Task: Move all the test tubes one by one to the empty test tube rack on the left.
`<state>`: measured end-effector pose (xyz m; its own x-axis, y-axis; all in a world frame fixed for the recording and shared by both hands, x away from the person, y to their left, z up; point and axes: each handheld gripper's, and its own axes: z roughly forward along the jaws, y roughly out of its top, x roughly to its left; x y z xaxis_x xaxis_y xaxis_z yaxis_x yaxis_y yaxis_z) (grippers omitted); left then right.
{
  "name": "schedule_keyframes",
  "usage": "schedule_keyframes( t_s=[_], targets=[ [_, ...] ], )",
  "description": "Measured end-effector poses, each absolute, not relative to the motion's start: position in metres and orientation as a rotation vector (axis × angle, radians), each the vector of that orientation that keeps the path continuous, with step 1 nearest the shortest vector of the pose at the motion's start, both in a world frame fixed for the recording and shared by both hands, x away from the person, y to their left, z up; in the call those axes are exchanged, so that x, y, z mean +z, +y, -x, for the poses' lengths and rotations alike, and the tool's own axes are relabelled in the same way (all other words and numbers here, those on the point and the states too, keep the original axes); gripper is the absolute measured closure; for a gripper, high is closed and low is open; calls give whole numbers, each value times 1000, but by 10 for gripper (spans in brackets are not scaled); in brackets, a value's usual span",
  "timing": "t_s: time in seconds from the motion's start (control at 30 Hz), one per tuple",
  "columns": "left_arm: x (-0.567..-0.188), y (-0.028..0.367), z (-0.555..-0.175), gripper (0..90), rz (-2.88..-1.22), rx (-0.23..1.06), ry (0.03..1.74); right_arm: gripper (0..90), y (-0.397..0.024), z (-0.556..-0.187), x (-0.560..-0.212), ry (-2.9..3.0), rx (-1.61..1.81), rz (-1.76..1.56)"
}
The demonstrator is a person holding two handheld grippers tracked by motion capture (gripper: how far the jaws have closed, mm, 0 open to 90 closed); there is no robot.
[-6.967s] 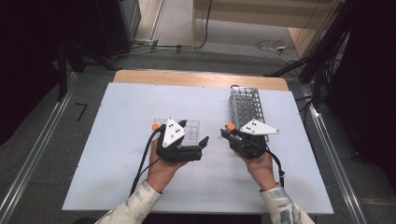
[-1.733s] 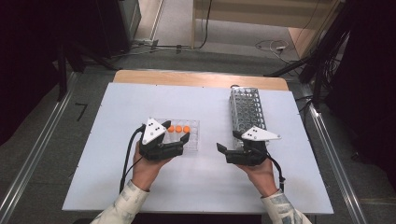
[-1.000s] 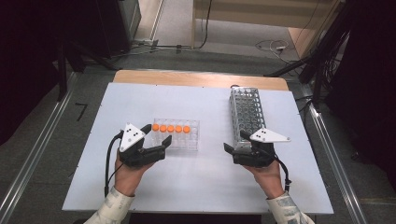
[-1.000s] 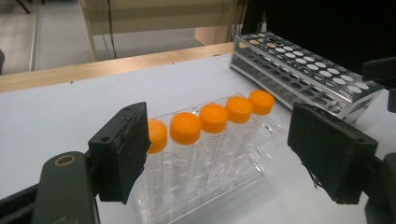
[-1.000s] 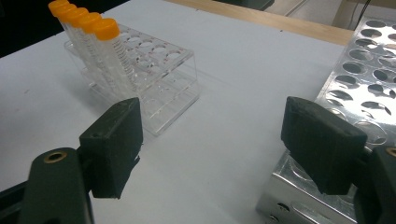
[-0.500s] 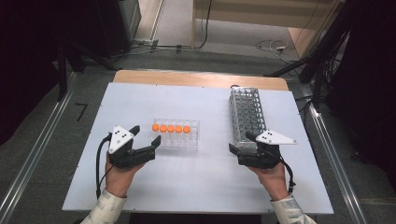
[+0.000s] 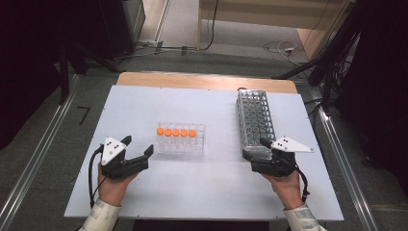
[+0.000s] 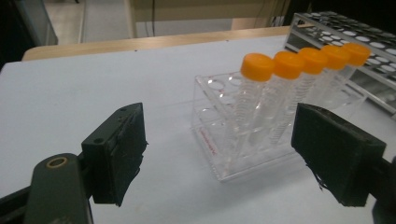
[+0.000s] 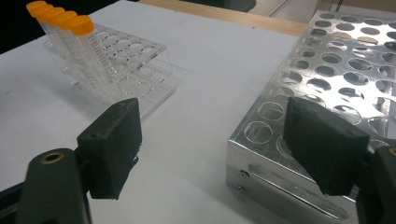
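Your left hand-held gripper (image 7: 137, 153) sits low at the 7 o'clock part of the desk (image 7: 120, 110), jaws apart with nothing between them, just beside the left end of the clear rack (image 7: 181, 143) but not touching it. Your right hand-held gripper (image 7: 255, 149) rests at 5 o'clock, jaws also apart and empty, right at the near end of the metal rack (image 7: 255, 118); contact there cannot be told.

Status: the clear rack stands at desk centre with five orange-capped tubes (image 7: 176, 132) upright in its far row, all other holes bare. The metal rack, at 2 o'clock, looks to hold no tube in its holes. Judged from this, no tube has been carried over yet; the whole transfer, if that is the work, is left.

Surroundings: in the left gripper view the tubes (image 8: 299, 88) line up away from your jaws, the nearest cap masking those behind. Cables run over the floor (image 7: 183, 29) beyond the desk at 12 o'clock. Nothing lies on the desk between the two racks; the path across is open.
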<state>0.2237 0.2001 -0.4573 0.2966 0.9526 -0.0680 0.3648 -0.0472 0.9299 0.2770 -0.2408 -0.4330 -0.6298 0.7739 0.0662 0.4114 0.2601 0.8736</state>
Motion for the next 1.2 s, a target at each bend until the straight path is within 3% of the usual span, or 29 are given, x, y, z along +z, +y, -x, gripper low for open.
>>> schedule_keyframes(
  t_s=[1.2],
  targets=[
    [-475,221,-218,151,-1593,785,1321,179,-309,-264,-441,2035,1266,-1228]
  ],
)
